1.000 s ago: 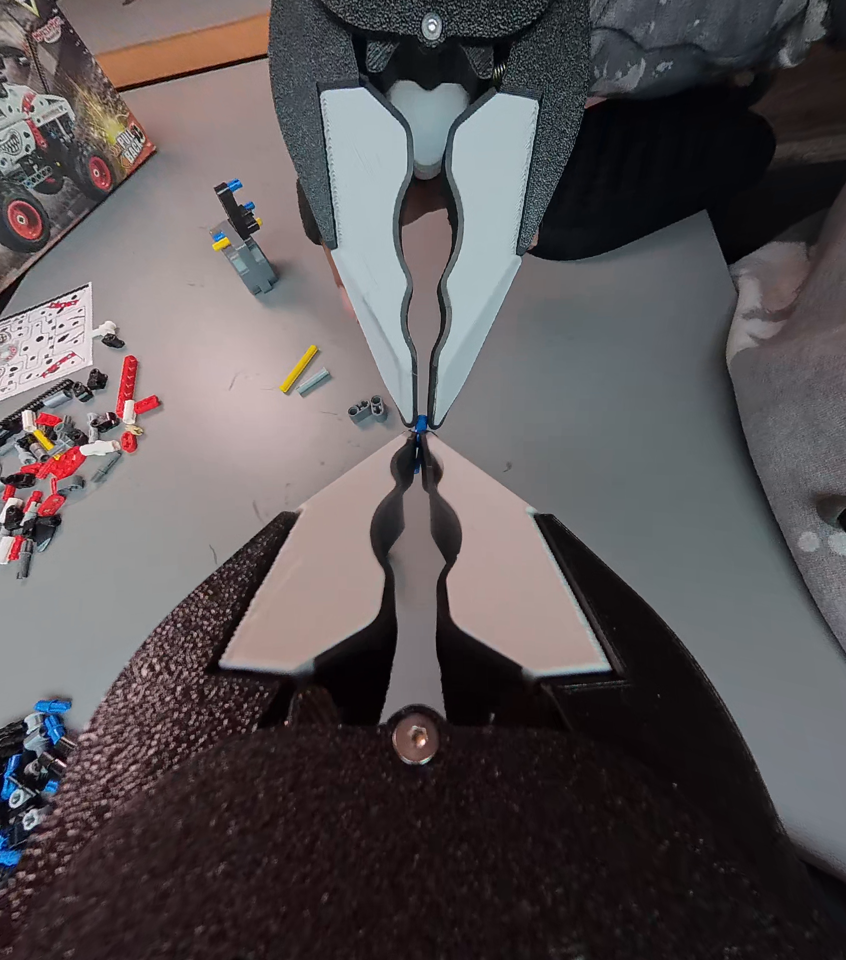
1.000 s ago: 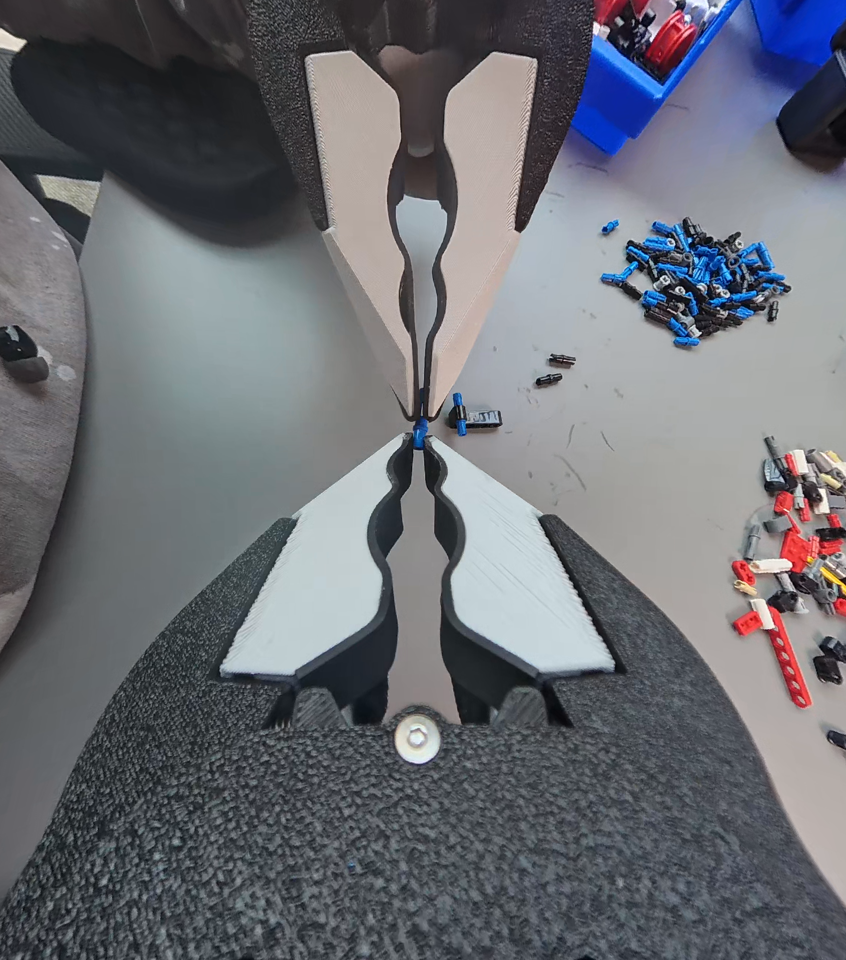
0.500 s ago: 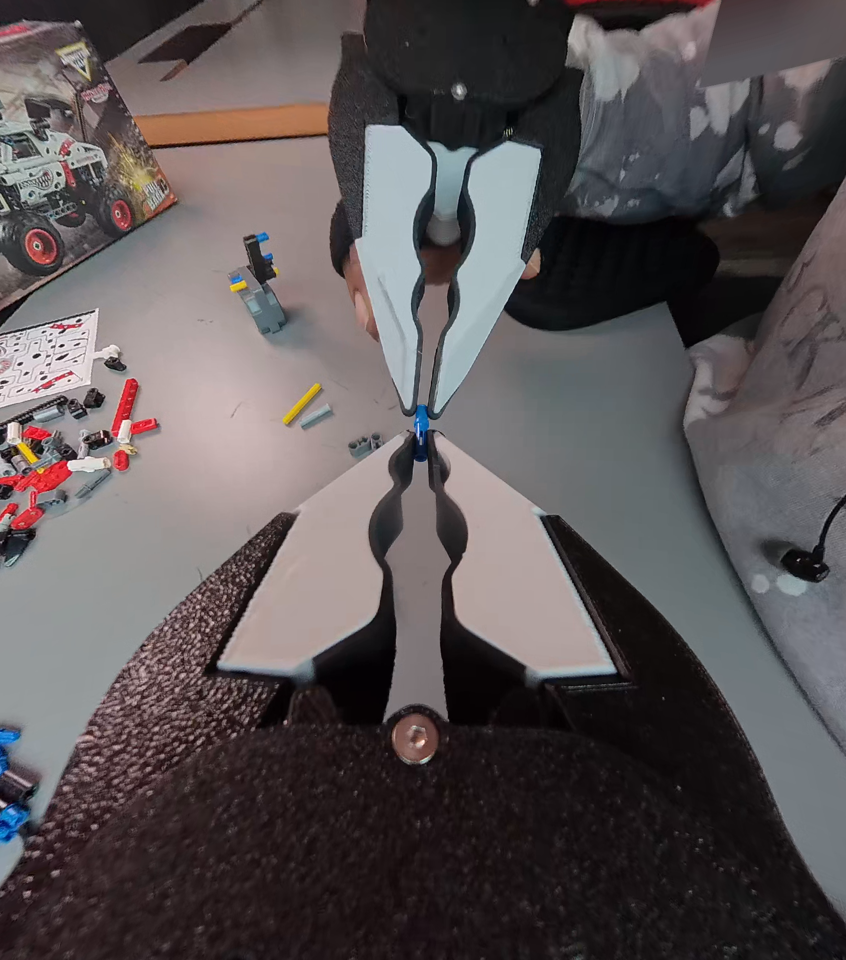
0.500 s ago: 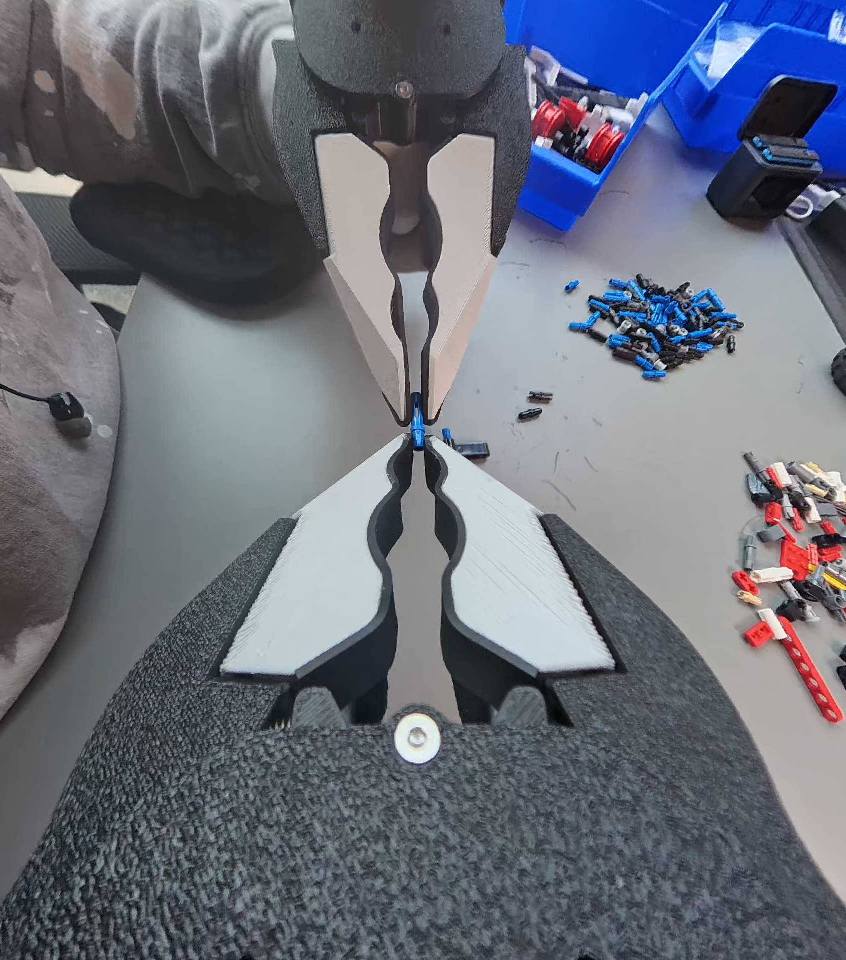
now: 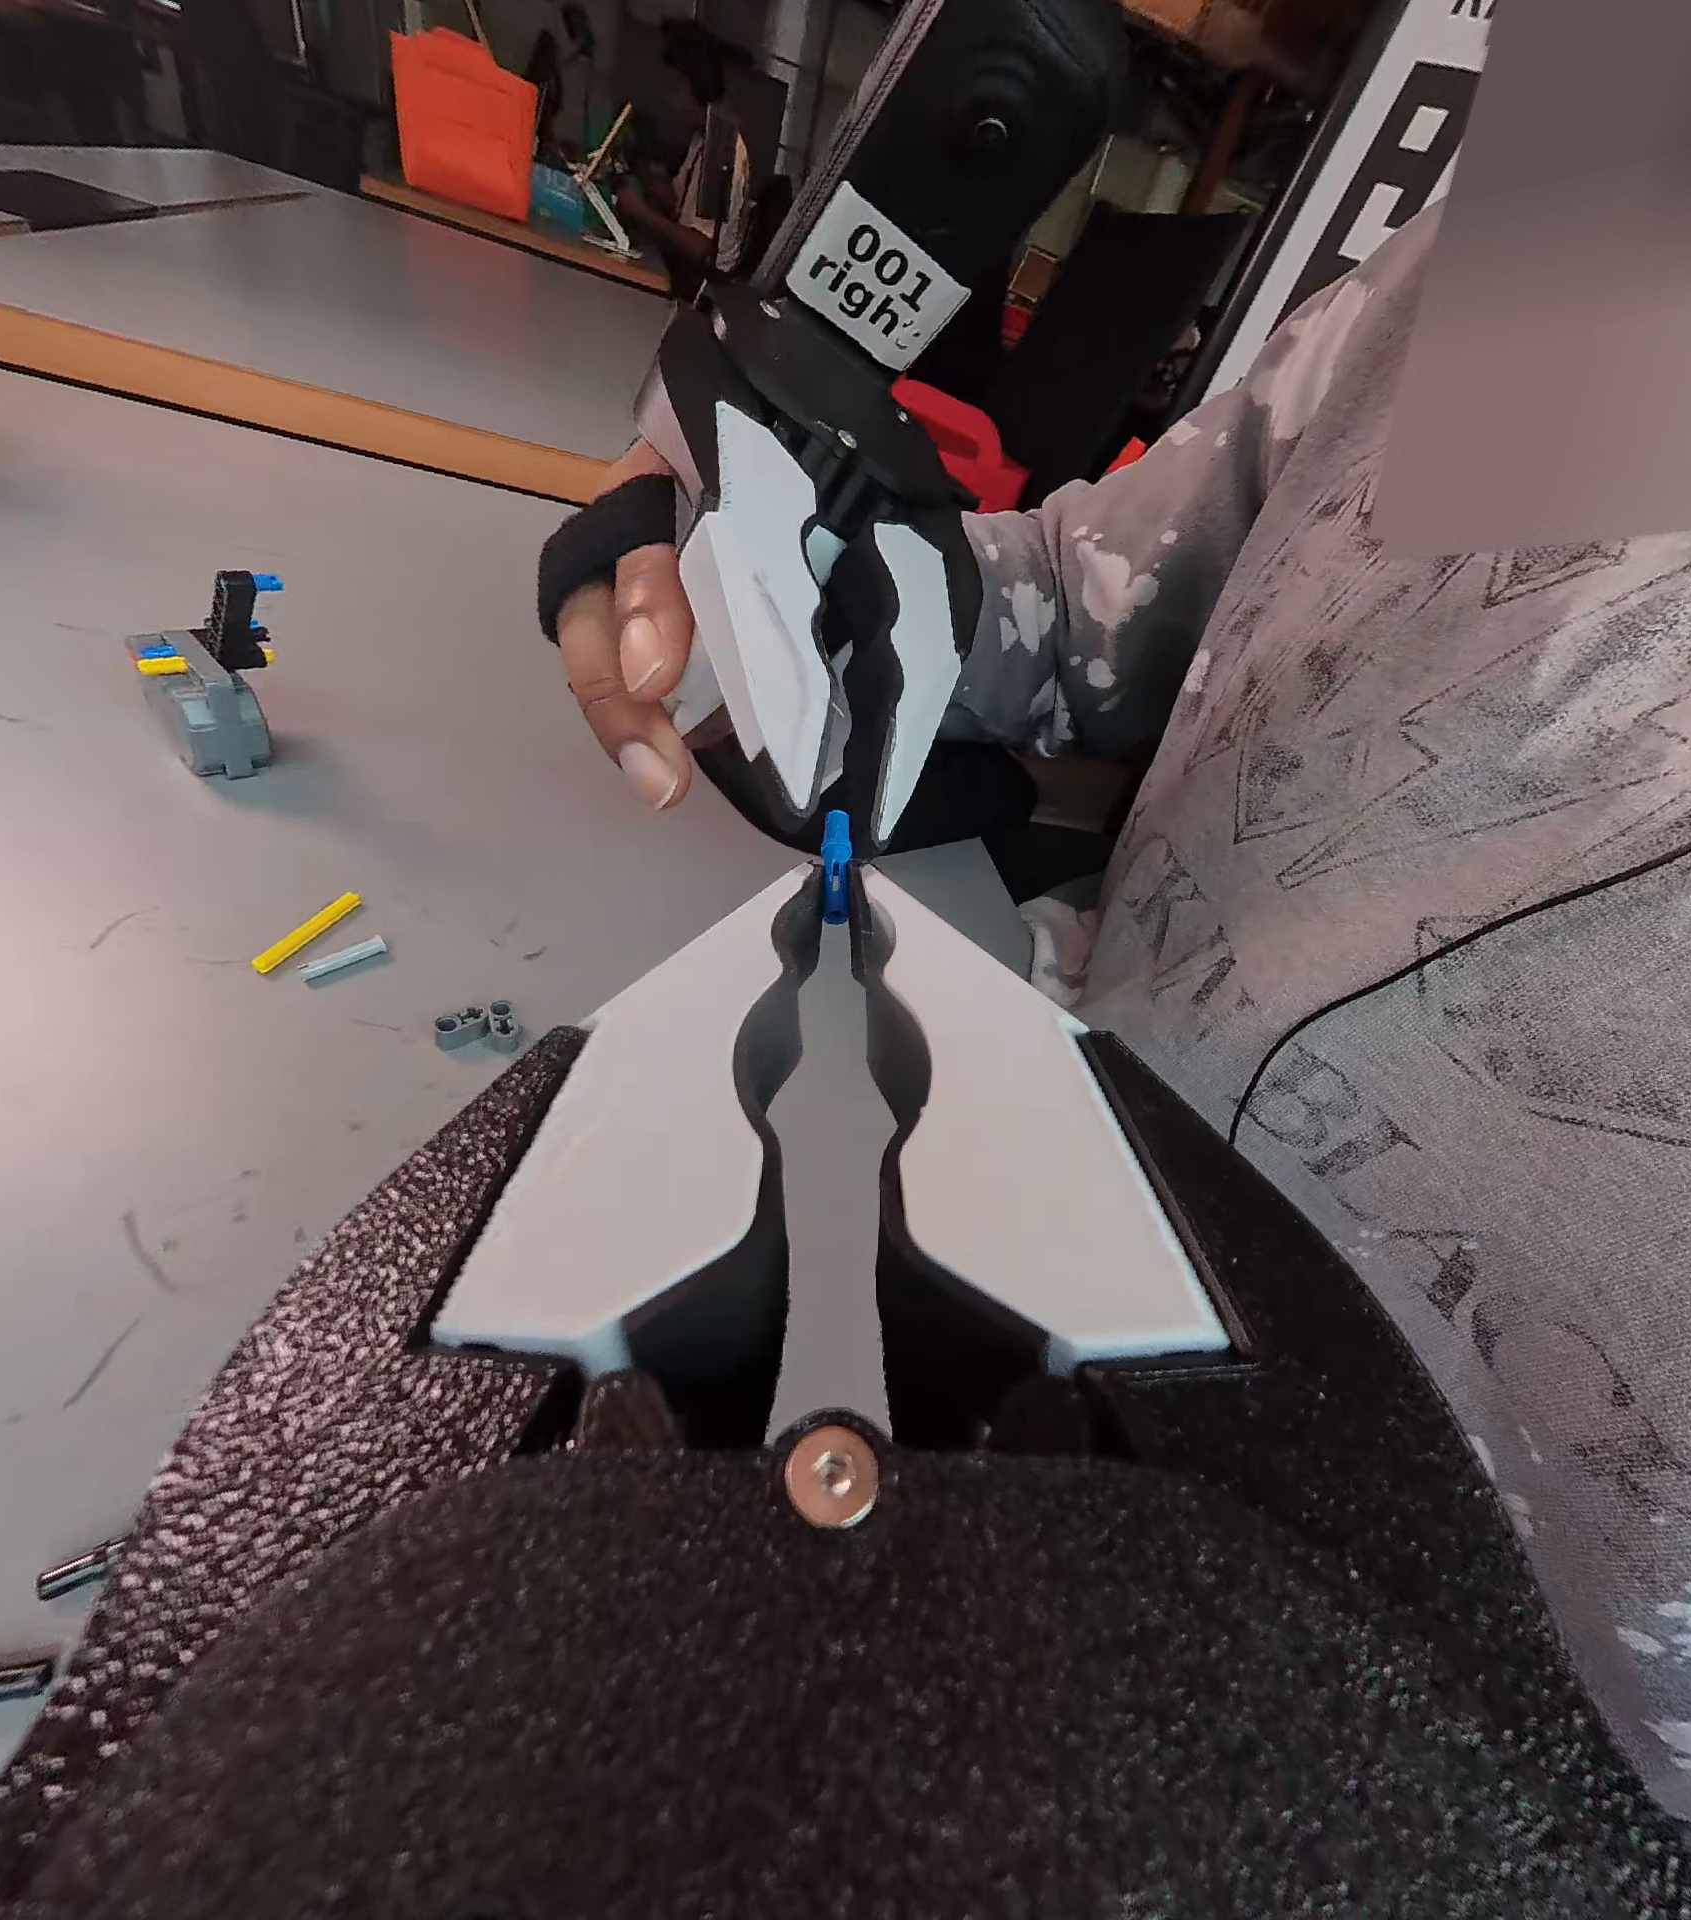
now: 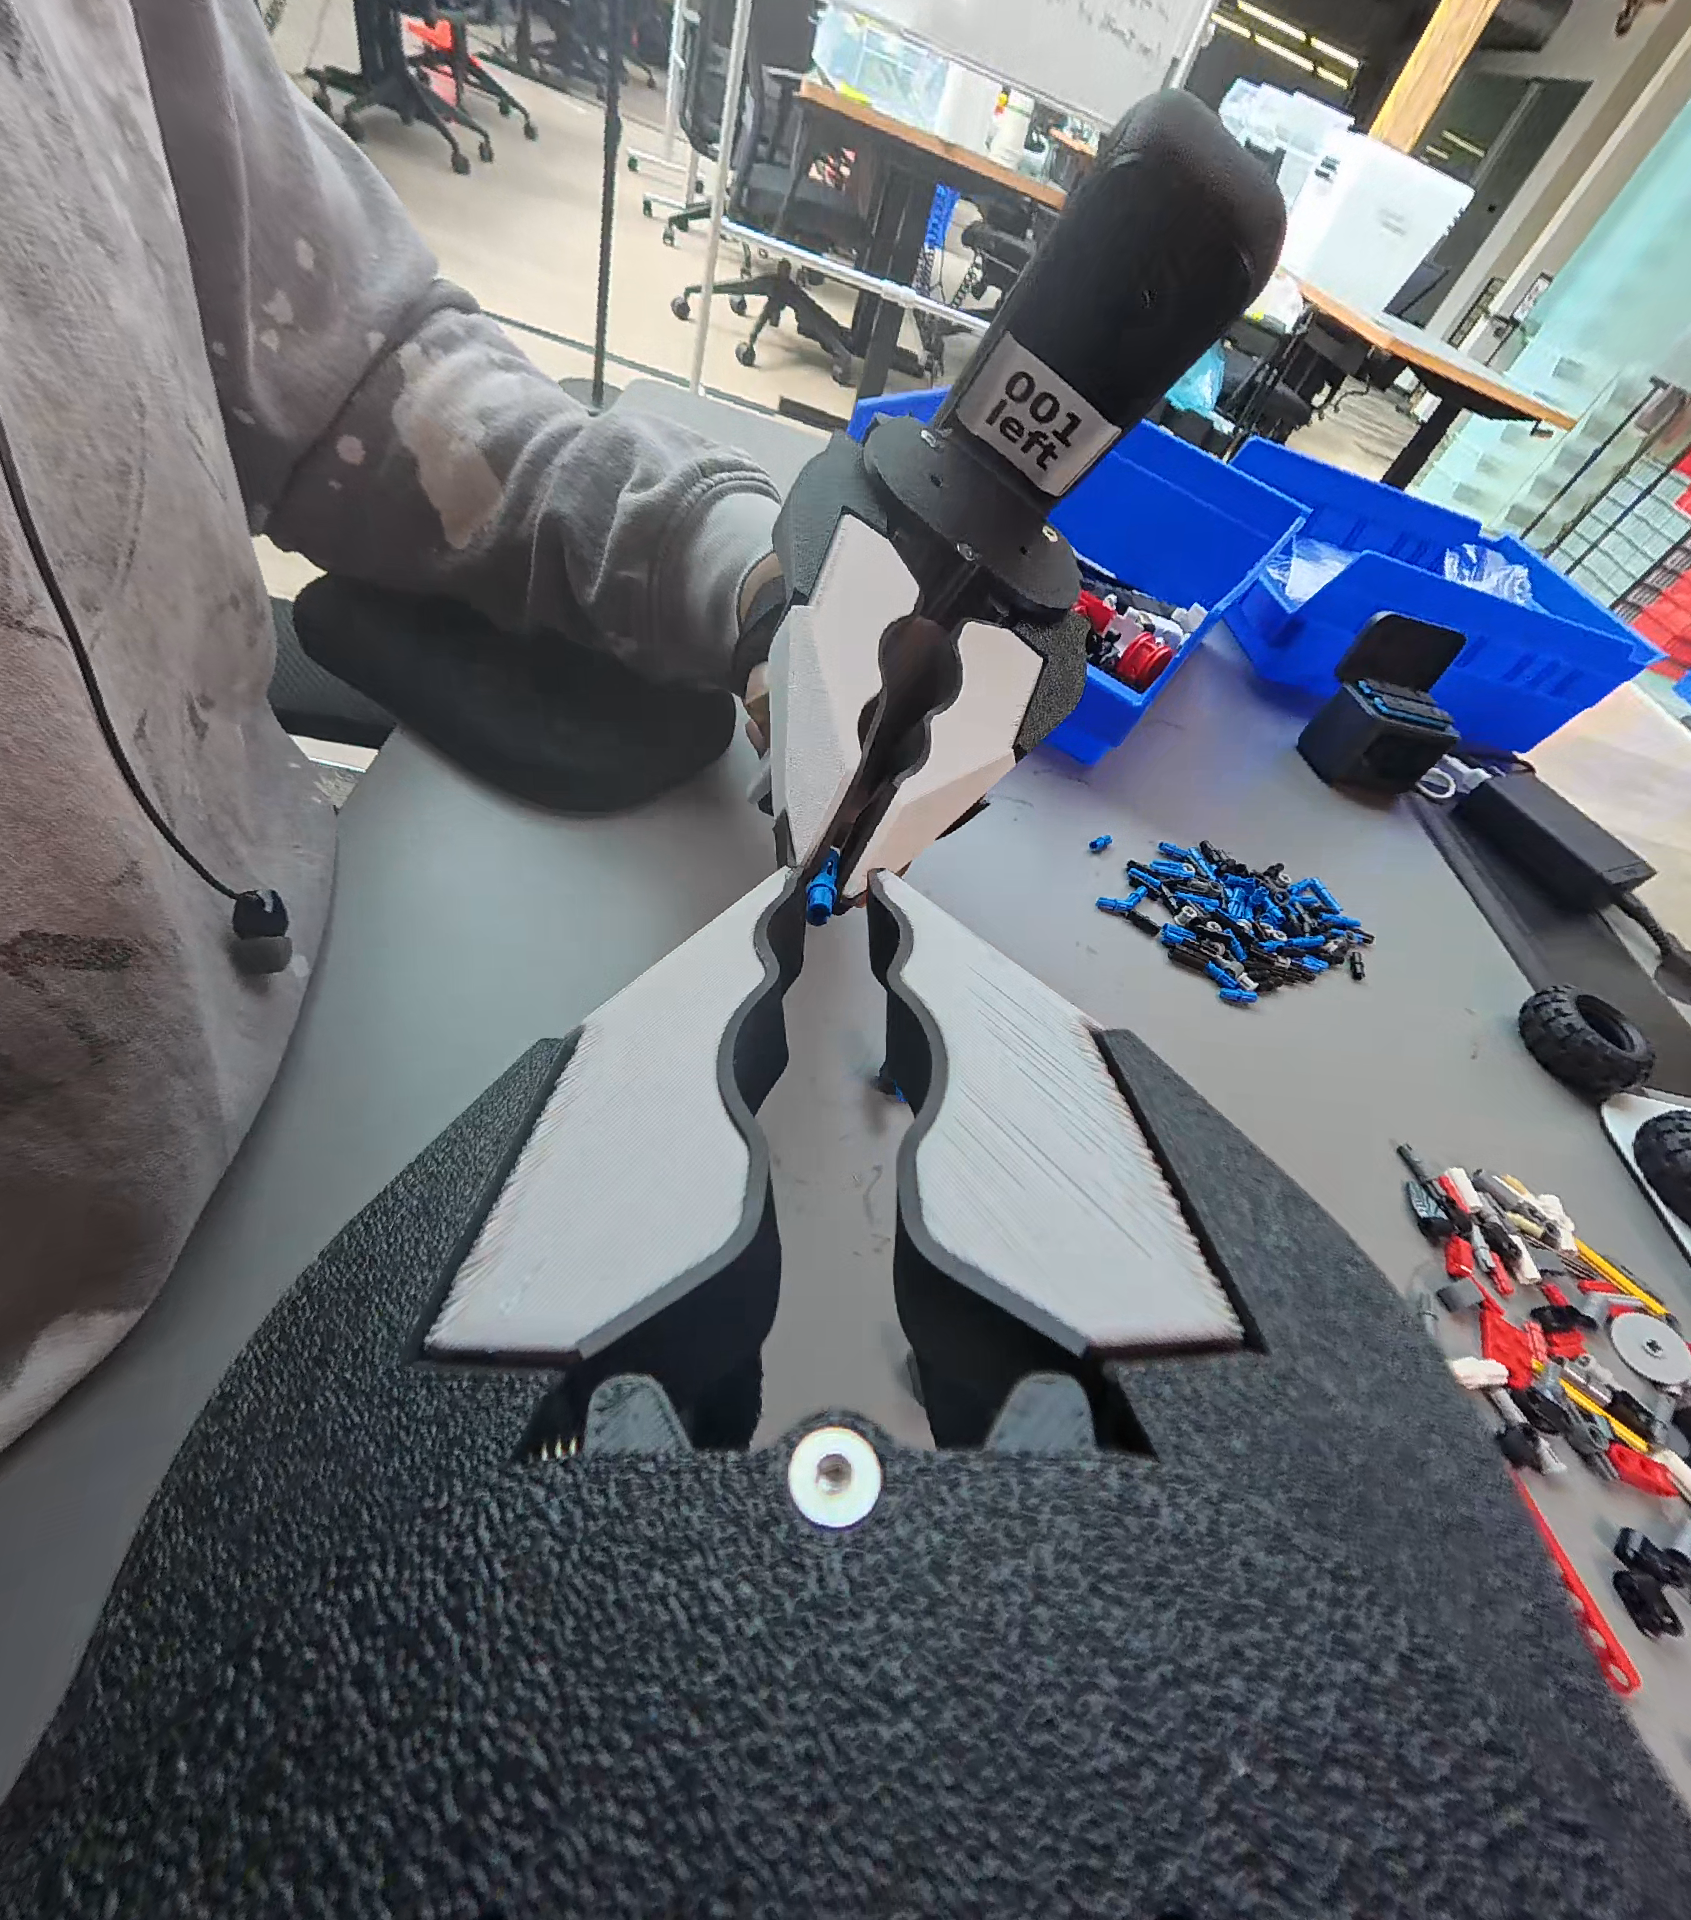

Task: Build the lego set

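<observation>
The blue pin (image 5: 834,868) was pinched at the left gripper (image 5: 833,883) tips, raised above the table (image 5: 197,1039). At twelve o'clock, the right gripper (image 6: 830,899) was spread apart, apparently releasing it in a handover.

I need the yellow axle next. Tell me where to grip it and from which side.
Grip the yellow axle by its far half, straight down from above, fingers across its thin width. It lies flat on the table, and the grey axle crowds its near end; the far end has more room. Use the open right gripper; the left gripper is shut on the blue pin.
</observation>
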